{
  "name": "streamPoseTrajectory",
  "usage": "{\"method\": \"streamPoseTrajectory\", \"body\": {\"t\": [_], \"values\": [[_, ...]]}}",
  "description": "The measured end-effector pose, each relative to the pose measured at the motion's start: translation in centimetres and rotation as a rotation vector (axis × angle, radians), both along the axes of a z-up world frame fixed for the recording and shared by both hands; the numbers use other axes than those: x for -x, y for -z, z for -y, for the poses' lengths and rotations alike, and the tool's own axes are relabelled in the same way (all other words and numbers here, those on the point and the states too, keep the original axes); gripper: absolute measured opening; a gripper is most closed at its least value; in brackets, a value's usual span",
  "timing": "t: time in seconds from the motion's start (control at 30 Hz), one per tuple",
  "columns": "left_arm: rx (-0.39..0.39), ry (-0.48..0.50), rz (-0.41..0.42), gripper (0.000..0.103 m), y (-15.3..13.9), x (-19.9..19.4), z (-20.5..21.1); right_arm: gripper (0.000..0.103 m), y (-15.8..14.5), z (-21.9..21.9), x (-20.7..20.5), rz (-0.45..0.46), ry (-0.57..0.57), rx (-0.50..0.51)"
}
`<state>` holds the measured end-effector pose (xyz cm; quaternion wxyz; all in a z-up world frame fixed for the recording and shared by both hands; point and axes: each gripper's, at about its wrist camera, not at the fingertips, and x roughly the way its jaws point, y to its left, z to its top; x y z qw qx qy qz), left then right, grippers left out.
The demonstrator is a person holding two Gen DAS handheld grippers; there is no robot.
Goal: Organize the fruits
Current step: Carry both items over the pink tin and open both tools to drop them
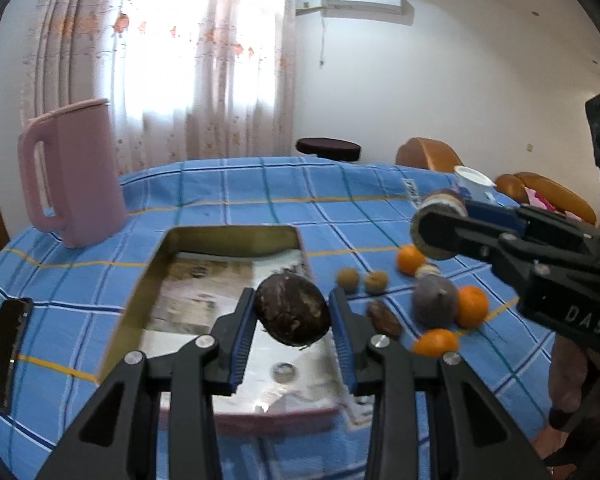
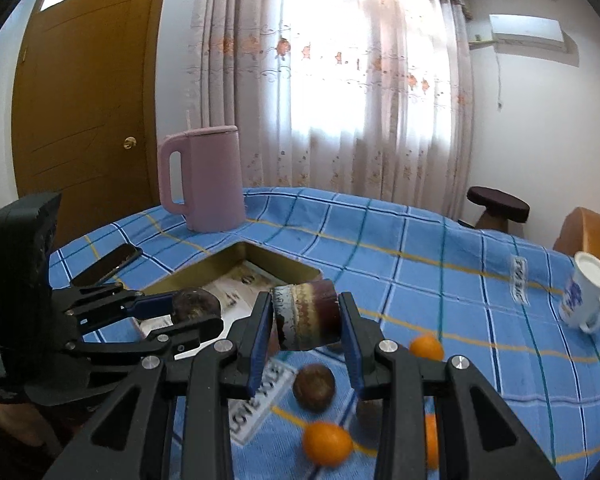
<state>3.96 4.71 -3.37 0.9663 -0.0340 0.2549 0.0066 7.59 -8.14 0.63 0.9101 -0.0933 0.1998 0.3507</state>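
We hold a dark, wrinkled round fruit (image 1: 293, 309) pinched in the left gripper (image 1: 292, 320) above the open rectangular metal tin (image 1: 236, 236), and a banded purple fruit chunk (image 2: 306, 316) clamped in the right gripper (image 2: 306, 334) just right of it, so either slick piece may slip and fall among the small oranges (image 2: 327, 443) on the blue checked tablecloth (image 2: 420, 264).

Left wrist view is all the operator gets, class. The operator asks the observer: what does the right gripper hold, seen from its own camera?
Observer: The right gripper is shut on a cut purple chunk with pale and brown bands on its face.
Operator: My left gripper grips a dark round fruit. Does it show there?
Observer: Yes, the left gripper holds the dark round fruit above the metal tin.
Operator: Anything behind the pink jug?
Observer: A brown wooden door with a round knob stands left of the pink jug.
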Motion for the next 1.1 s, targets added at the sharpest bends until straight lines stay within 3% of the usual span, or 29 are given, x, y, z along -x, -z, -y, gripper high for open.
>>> {"method": "streamPoseTrajectory", "body": {"t": [0.27,0.63,1.1], "values": [[-0.019,-0.07,-0.02,0.038,-0.1,-1.1,-3.4,0.035,-0.6,-4.2,-1.5,0.005,-0.048,0.026],[-0.034,-0.118,-0.072,0.038,0.6,-2.9,-6.0,0.035,1.2,-8.5,-3.7,-0.04,-0.064,0.068],[-0.027,-0.127,-0.097,0.038,1.3,-3.3,-6.7,0.035,2.2,-8.4,-2.6,-0.041,-0.083,0.086]]}}
